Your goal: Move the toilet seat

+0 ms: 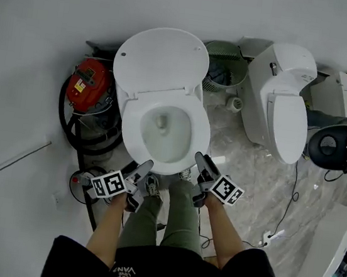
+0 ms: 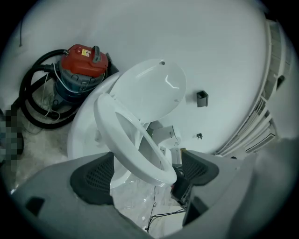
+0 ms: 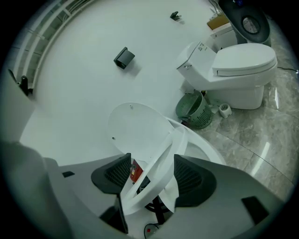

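Observation:
The white toilet (image 1: 129, 136) stands just ahead of me with its lid (image 1: 162, 57) tipped back against the wall. Both grippers hold the front of the toilet seat (image 1: 186, 163). In the left gripper view the seat ring (image 2: 135, 144) runs tilted above the bowl (image 2: 84, 135) and fills the gap between the pads (image 2: 93, 179). My left gripper (image 1: 145, 170) is at the seat's front left and is shut on it. My right gripper (image 1: 198, 162), at the front right, has the ring (image 3: 156, 170) pressed between both pads (image 3: 191, 179).
A red vacuum cleaner (image 1: 86, 85) with a black hose sits left of the bowl. A green wire basket (image 1: 226, 64) and a second toilet (image 1: 285, 105) with its lid down stand to the right. Cables (image 1: 289, 200) cross the marble floor. My legs are right below the grippers.

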Action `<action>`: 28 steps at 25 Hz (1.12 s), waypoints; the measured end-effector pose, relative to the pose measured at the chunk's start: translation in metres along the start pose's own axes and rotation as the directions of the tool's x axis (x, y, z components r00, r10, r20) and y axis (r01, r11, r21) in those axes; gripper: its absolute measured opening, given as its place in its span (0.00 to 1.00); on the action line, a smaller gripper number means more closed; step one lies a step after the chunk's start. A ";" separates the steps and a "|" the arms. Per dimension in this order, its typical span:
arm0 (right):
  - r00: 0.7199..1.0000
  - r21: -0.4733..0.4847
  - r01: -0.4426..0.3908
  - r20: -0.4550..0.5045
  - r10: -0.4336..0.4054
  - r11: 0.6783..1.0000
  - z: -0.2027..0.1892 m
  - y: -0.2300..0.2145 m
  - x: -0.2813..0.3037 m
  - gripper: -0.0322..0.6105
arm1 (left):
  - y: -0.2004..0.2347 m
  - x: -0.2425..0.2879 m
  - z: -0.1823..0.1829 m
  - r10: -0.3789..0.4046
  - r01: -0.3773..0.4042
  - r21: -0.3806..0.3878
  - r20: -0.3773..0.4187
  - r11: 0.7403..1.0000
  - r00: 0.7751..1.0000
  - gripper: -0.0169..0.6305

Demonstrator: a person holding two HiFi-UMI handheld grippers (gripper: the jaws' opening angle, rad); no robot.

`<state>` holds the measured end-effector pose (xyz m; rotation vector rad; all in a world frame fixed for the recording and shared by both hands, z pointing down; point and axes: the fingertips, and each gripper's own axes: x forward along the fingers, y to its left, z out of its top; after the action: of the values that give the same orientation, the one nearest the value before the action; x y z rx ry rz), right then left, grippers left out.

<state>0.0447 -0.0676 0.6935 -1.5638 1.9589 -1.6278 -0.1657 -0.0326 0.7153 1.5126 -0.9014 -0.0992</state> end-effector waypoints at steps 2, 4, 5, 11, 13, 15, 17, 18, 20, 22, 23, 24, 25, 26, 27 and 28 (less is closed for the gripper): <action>1.000 -0.022 -0.014 0.005 0.014 1.000 0.006 0.010 0.001 0.48 | -0.007 -0.003 0.007 -0.010 0.010 0.007 0.005 1.000 1.000 0.73; 0.999 -0.034 -0.032 0.005 0.032 0.999 0.011 0.019 0.002 0.48 | -0.014 -0.005 0.013 -0.020 0.020 0.014 0.016 1.000 1.000 0.73; 0.999 -0.036 -0.041 0.005 0.041 0.999 0.014 0.023 0.002 0.47 | -0.018 -0.006 0.016 -0.024 0.023 0.017 0.022 1.000 0.999 0.73; 0.991 -0.051 -0.131 -0.011 0.130 0.990 0.041 0.057 0.008 0.42 | -0.039 -0.006 0.036 -0.011 0.011 0.008 0.065 1.000 0.998 0.74; 0.987 -0.049 -0.162 -0.020 0.161 0.986 0.050 0.071 0.014 0.42 | -0.041 -0.006 0.039 0.006 -0.004 -0.021 0.075 1.000 0.997 0.74; 0.982 -0.051 -0.186 -0.031 0.185 0.981 0.061 0.083 0.020 0.42 | -0.045 -0.006 0.046 0.022 -0.018 -0.040 0.100 0.999 0.995 0.74; 0.978 -0.074 -0.204 -0.059 0.200 0.976 0.070 0.091 0.023 0.42 | -0.052 -0.005 0.055 0.032 -0.026 -0.043 0.132 0.999 0.991 0.74; 0.976 -0.086 -0.210 -0.075 0.203 0.974 0.074 0.094 0.024 0.42 | -0.057 -0.005 0.060 0.034 -0.027 -0.044 0.146 0.999 0.989 0.74; 0.973 -0.096 -0.219 -0.094 0.210 0.971 0.083 0.098 0.026 0.42 | -0.065 -0.004 0.070 0.033 -0.025 -0.046 0.167 0.999 0.985 0.74; 0.970 -0.098 -0.232 -0.098 0.223 0.968 0.094 0.105 0.028 0.41 | -0.072 -0.004 0.081 0.030 -0.023 -0.043 0.186 0.999 0.982 0.74; 0.967 -0.103 -0.243 -0.099 0.233 0.965 0.099 0.109 0.029 0.40 | -0.075 -0.004 0.086 0.030 -0.022 -0.041 0.199 0.999 0.980 0.74; 0.964 -0.109 -0.255 -0.102 0.244 0.961 0.103 0.113 0.030 0.39 | -0.078 -0.004 0.092 0.030 -0.021 -0.040 0.213 0.999 0.977 0.74; 0.961 -0.116 -0.265 -0.106 0.254 0.957 0.107 0.118 0.031 0.39 | -0.081 -0.004 0.096 0.030 -0.022 -0.038 0.228 0.999 0.973 0.74; 0.959 -0.122 -0.274 -0.112 0.261 0.954 0.110 0.120 0.032 0.39 | -0.084 -0.003 0.101 0.031 -0.023 -0.035 0.241 0.999 0.970 0.74; 0.957 -0.126 -0.280 -0.119 0.266 0.952 0.113 0.122 0.033 0.39 | -0.087 -0.003 0.105 0.031 -0.024 -0.032 0.252 0.999 0.967 0.74; 0.955 -0.128 -0.285 -0.123 0.269 0.950 0.115 0.124 0.034 0.39 | -0.090 -0.002 0.110 0.030 -0.024 -0.028 0.261 0.999 0.965 0.74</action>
<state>0.0321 -0.1831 0.5657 -1.1959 2.2762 -1.5101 -0.1867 -0.1308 0.6149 1.4854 -1.1268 -0.2948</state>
